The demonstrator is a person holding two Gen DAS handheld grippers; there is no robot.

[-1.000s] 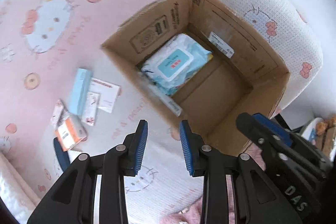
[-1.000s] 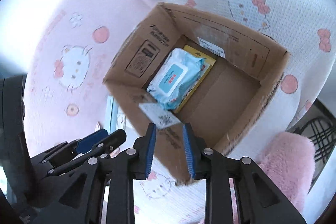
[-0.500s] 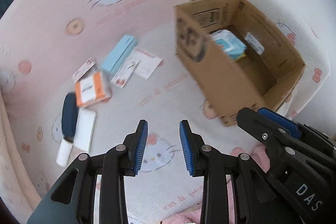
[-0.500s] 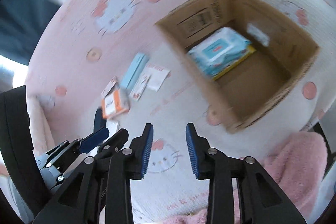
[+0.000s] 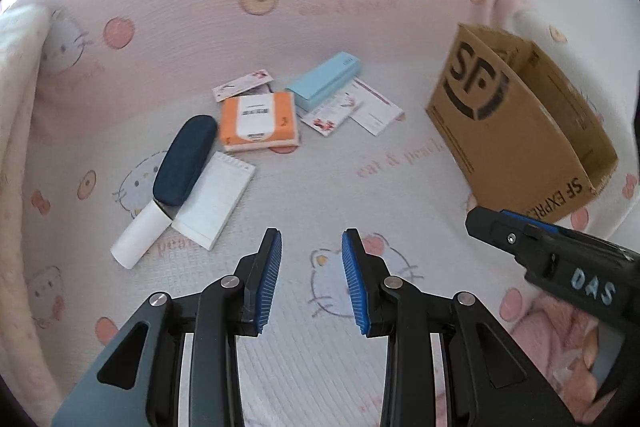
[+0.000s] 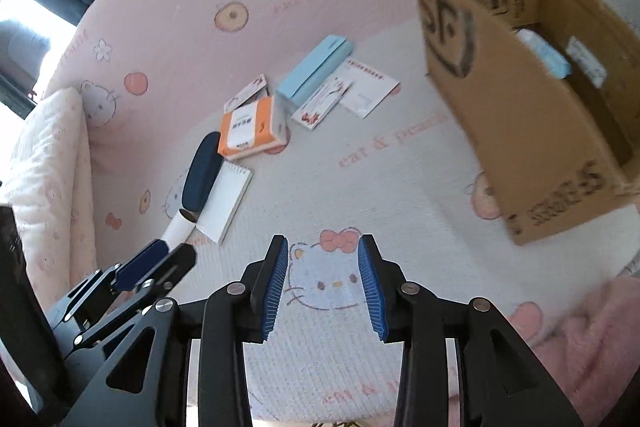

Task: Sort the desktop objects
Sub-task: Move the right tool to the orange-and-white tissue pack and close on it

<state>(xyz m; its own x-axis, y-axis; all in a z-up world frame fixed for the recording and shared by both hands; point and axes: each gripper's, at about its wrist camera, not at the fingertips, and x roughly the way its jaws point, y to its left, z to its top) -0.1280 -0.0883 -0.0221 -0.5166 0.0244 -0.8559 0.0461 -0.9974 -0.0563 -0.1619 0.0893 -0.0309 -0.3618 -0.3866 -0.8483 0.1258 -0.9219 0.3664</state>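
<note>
Loose objects lie on the pink cartoon-cat bedspread: an orange box (image 5: pixel 260 122) (image 6: pixel 251 127), a light blue box (image 5: pixel 326 79) (image 6: pixel 315 72), a dark blue case (image 5: pixel 185 159) (image 6: pixel 201 171), a white notepad (image 5: pixel 215 200) (image 6: pixel 225 202), a white tube (image 5: pixel 140 236) (image 6: pixel 179 228) and a few cards (image 5: pixel 336 110) (image 6: pixel 322 103). A brown cardboard box (image 5: pixel 516 131) (image 6: pixel 532 99) stands at the right with a blue wipes pack (image 6: pixel 544 51) inside. My left gripper (image 5: pixel 311 251) and right gripper (image 6: pixel 322 254) both hover open and empty, short of the pile.
A folded cream blanket (image 6: pixel 44 163) borders the left side. A pink fluffy cloth (image 6: pixel 588 351) lies at the lower right. The right gripper's body (image 5: pixel 560 267) crosses the left wrist view at the right.
Both grippers have pulled back from above the cardboard box and swung left and down toward the pile of objects. A card seen by the right fingers a second ago is gone from them.
</note>
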